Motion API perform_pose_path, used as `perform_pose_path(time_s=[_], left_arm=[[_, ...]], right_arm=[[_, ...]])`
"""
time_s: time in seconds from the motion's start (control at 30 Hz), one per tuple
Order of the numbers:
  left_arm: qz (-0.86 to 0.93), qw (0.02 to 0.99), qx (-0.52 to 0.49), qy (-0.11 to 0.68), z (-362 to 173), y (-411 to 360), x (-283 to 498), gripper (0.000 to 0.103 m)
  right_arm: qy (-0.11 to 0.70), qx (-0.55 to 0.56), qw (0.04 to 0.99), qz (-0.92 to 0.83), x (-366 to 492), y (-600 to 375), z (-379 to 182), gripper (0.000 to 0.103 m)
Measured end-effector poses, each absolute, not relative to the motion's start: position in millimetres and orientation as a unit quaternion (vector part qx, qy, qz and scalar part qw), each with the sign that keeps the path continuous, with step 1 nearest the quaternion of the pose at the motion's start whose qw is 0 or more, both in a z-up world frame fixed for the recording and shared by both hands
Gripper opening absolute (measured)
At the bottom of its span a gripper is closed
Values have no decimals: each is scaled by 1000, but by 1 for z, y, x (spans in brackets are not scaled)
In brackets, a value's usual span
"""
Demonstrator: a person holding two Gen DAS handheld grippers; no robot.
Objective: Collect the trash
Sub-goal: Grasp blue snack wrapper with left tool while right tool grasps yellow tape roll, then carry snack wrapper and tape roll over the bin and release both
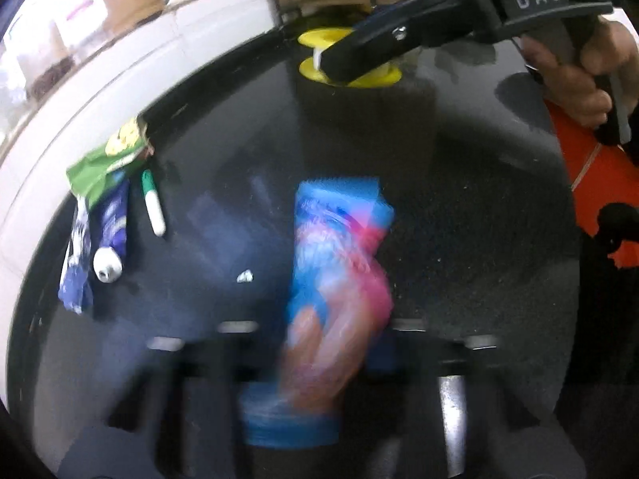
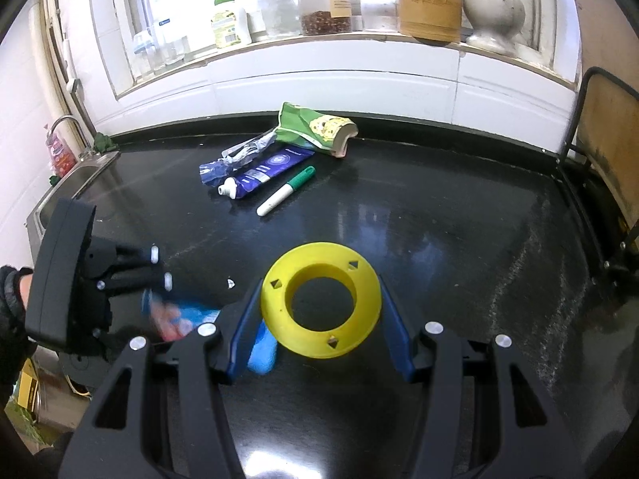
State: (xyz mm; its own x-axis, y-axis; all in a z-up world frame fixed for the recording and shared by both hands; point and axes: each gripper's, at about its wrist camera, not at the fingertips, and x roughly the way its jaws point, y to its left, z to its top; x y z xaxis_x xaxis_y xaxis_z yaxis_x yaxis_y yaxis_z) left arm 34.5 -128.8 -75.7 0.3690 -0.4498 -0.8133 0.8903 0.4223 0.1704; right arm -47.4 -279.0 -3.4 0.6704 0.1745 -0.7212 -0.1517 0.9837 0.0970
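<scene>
My right gripper (image 2: 319, 311) is shut on a yellow plastic spool (image 2: 321, 305), held above the black counter (image 2: 459, 219); it also shows in the left wrist view (image 1: 351, 66). My left gripper (image 1: 319, 359) is blurred by motion and holds a blue and pink wrapper (image 1: 339, 239); the wrapper also shows in the right wrist view (image 2: 187, 317). Further back lie a green snack bag (image 2: 315, 127), a blue toothpaste tube (image 2: 263, 173), a crumpled clear and blue wrapper (image 2: 235, 157) and a green-capped marker (image 2: 285, 191).
A sink (image 2: 72, 183) with a tap is at the counter's left end. A window sill (image 2: 319, 40) behind holds bottles, jars, a brown box and a stone mortar. A chair back (image 2: 607, 127) stands at the right. A small white scrap (image 2: 230, 283) lies on the counter.
</scene>
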Motion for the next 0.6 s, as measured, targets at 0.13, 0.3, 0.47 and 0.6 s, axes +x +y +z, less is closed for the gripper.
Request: perform_pose_path(time_s=[0.13,0.3,0.47,0.6], left_arm=[[-409,784,306,353,-72,-117,16,7],[-349,817,265,376,-62,-94,2,7],[-268,851,222,393,-53,-58,-6,7],[-220,871,179,402,-47,-23,-13,7]], right_arm=[[397,18,913,90,-49,-279,-6,55],[399,19,912,95,-57,-270,-9,55],[398,14,911,109,-66,-250,-8,55],[396,1,909,133,-71,-217,-8,55]])
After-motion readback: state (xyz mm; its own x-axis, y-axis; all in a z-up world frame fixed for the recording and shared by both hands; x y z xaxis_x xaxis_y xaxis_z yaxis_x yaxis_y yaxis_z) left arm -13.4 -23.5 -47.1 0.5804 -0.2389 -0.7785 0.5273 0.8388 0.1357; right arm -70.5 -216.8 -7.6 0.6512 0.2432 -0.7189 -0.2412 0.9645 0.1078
